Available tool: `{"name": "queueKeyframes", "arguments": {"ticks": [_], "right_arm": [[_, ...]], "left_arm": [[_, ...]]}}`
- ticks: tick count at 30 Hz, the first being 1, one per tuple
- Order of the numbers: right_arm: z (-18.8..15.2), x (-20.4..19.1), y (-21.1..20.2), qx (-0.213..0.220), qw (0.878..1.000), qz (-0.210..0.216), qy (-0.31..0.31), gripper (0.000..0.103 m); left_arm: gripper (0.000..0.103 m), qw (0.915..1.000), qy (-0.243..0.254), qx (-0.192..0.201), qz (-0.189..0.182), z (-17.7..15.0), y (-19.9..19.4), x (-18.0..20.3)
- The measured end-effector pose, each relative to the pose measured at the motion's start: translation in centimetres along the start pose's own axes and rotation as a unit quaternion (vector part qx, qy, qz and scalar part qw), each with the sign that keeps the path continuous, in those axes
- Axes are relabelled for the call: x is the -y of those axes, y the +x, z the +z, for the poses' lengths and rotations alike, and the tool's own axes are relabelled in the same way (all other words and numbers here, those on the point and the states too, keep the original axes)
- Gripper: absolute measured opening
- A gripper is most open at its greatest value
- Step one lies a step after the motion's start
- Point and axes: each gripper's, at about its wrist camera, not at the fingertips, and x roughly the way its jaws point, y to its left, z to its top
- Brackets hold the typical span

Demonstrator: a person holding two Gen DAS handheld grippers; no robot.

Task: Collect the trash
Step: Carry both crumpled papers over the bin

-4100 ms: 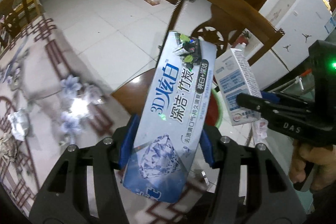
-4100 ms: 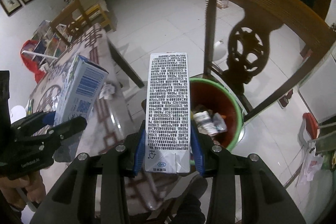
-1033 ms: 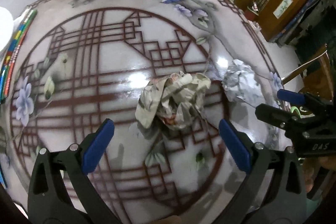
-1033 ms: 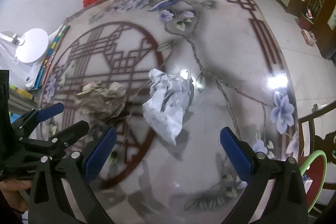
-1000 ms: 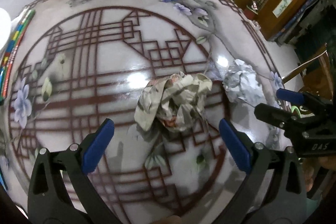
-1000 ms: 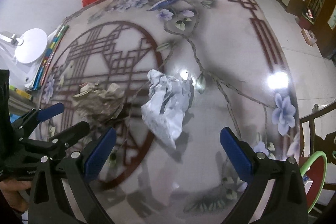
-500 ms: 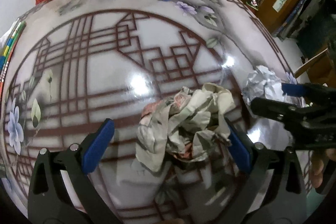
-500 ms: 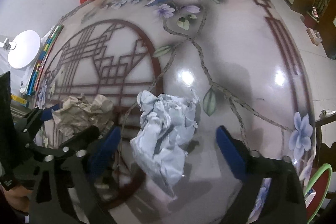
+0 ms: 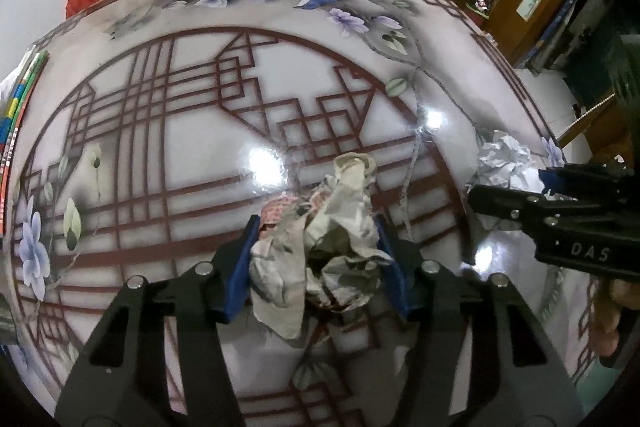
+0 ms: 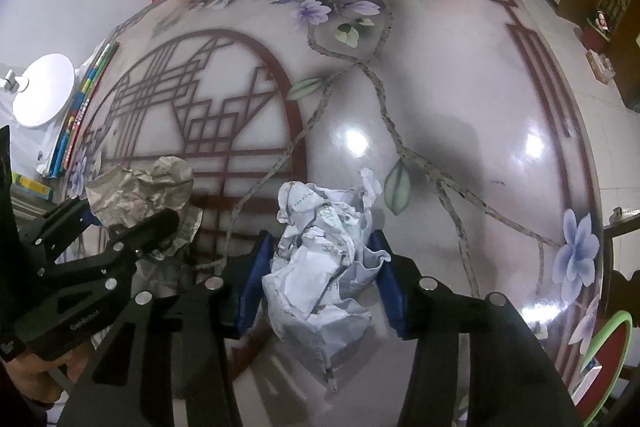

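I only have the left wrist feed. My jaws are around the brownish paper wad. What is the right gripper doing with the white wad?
Observer: The right gripper has its blue pads either side of the white paper wad, closed onto it.
Operator: Is the bin anywhere near?
Observer: Yes, the green-rimmed bin shows past the table edge, at the lower right of the right wrist view.
Operator: Anything else loose there?
Observer: Only the brownish paper wad in the left gripper.
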Motion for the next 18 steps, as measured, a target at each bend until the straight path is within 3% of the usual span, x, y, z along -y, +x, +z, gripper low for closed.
{"name": "queueKeyframes", "arguments": {"ticks": [10, 18], "right_arm": [[-2.2, 0.3, -5.3, 0.027, 1.000, 0.007, 0.005, 0.048], [-5.2, 1.9, -9.9, 0.045, 0.999, 0.007, 0.016, 0.048]], "left_arm": [[0.052, 0.9999, 0.001, 0.013, 0.006, -1.0, -4.1, 1.4], [0.053, 0.9996, -0.001, 0.028, 0.004, -1.8, -8.4, 4.5]]}}
